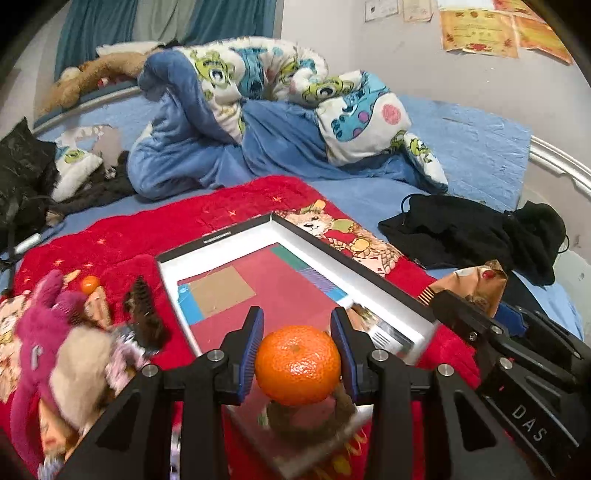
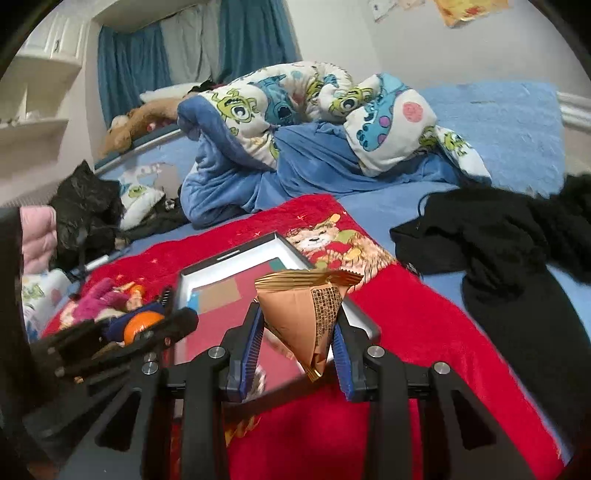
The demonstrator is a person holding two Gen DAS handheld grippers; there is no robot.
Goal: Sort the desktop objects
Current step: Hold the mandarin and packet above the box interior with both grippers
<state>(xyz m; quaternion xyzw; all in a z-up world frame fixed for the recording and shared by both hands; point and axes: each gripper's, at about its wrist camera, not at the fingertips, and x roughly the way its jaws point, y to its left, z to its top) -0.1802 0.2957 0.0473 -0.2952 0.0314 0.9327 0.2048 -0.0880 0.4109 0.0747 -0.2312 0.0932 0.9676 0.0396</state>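
a bed (image 1: pixel 480 147) with a blue sheet fills the room, a crumpled cartoon-print quilt (image 1: pixel 258 74) at its far side, teal curtains (image 1: pixel 110 33) and papers on the pale wall behind. a red blanket (image 1: pixel 229 206) covers the near part, with a shallow box (image 1: pixel 314 240) on it, white-walled and open. black clothing (image 1: pixel 472 229) lies to the right, plush toys (image 1: pixel 48 332) to the near left. the left gripper (image 1: pixel 297 354) clenches an orange (image 1: pixel 297 365), stem dimple facing up, above the box's near end. the right gripper (image 2: pixel 299 343) grasps a brown snack packet (image 2: pixel 306 314) above the box, long axis roughly upright, crimped edge on top, a corner pointing down.
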